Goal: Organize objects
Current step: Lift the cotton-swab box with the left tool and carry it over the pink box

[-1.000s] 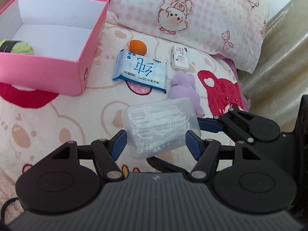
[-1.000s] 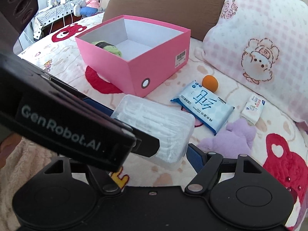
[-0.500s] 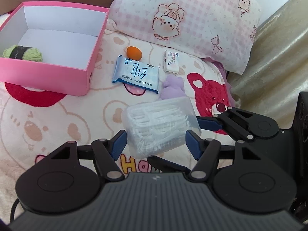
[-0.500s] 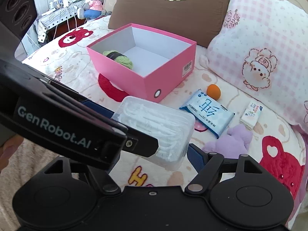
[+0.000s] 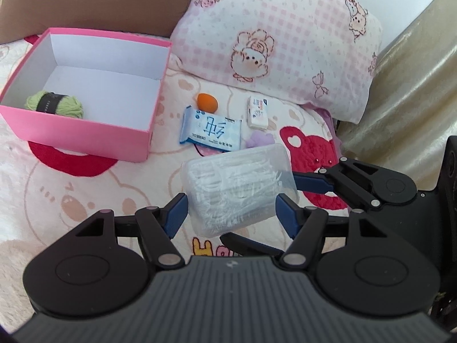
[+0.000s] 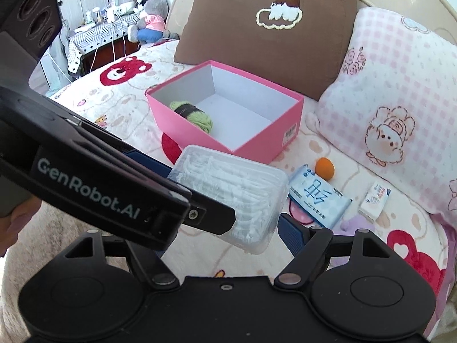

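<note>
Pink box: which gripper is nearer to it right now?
Left. Both clamp the clear container. The left gripper sits on the pink box's side of it, and the right gripper reaches in from the opposite side, farther away.

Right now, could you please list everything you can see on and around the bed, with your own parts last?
Storage box: one, pink outside, white inside, open, on the blanket left of the pillows.
Yarn ball: one, green with a dark band, inside the storage box.
Clear box of floss picks: one, see-through with white picks, held up between both grippers.
Wipes pack: one, blue and white, on the blanket.
Sponge: one, orange, just behind the wipes pack.
Tissue packet: one, white, near the pink pillow.
Soft toy: one, purple, partly hidden.
Pillows: one pink check, one brown.
Blanket: one, cream with bear prints.
Left gripper: black, blue pads.
Right gripper: black, blue pads.
</note>
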